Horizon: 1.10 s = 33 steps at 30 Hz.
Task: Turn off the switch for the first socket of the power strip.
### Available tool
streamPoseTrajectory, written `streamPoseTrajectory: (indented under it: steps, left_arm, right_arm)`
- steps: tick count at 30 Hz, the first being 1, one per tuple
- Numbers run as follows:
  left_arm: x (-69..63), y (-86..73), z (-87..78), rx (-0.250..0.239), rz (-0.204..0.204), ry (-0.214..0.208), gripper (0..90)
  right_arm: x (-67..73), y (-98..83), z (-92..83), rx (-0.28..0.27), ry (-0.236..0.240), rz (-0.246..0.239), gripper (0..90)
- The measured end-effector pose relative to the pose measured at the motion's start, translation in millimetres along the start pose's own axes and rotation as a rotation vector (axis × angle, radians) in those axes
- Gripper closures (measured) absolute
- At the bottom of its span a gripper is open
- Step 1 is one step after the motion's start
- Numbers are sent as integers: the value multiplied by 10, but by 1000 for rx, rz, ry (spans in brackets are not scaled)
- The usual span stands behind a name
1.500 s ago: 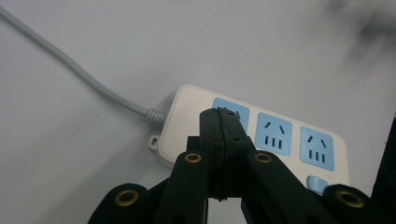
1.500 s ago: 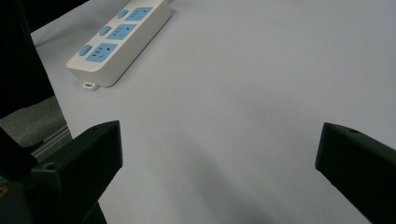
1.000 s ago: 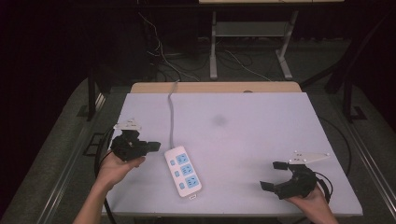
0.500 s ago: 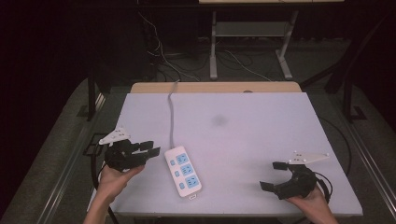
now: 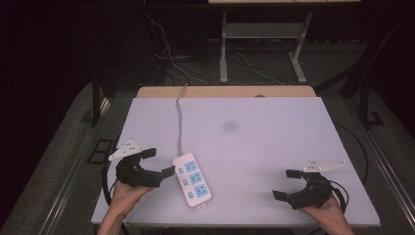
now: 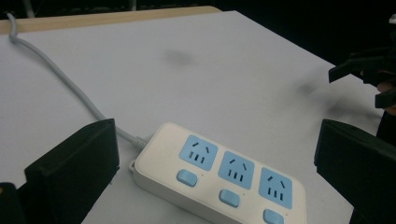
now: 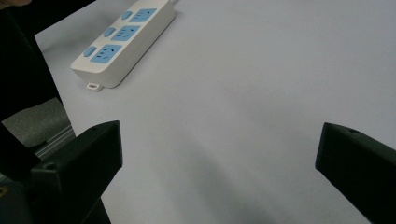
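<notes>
At the near edge of the pale lilac-white flat desk (image 5: 274, 147), the left tongs (image 5: 159, 162), black with a grey three-cornered plate on top, are held in a hand (image 5: 125, 196) that comes up from the bottom of the high view. Their jaws are spread wide and point toward the white plastic three-socket power strip with blue outlets and blue switches (image 5: 195, 179), one jaw tip just beside its near corner. In the left gripper view the power strip (image 6: 219, 175) lies flat on the desk between the two open jaws, without touching either.

At the near right, well apart from the strip, the right tongs (image 5: 287, 184) are also spread, with bare desk between their jaws.

Farther back, the strip's grey round cable (image 5: 180, 122) runs away over the desk to the far edge, where a light wooden board (image 5: 225, 91) shows. A faint dark smudge (image 5: 228, 127) marks the middle of the desk. Beyond, loose cables (image 5: 254, 66) lie on the dark floor.
</notes>
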<state>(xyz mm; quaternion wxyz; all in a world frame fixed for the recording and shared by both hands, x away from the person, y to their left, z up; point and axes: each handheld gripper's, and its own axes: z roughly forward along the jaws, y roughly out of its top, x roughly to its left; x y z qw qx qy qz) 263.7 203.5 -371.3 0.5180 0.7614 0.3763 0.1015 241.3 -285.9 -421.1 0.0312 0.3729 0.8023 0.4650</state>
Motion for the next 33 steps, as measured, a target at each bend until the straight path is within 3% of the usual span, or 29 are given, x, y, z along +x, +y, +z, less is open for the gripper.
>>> streamPoseTrajectory:
  steps: [18, 33]
  left_arm:
    - [-63, -313, 167, 35, -6, -42, 0]
    - [-118, -451, 332, 76, 1, -73, 0]
  right_arm:
    - [8, -3, 12, 6, 5, -2, 4]
    - [6, -6, 18, 11, 7, -4, 4]
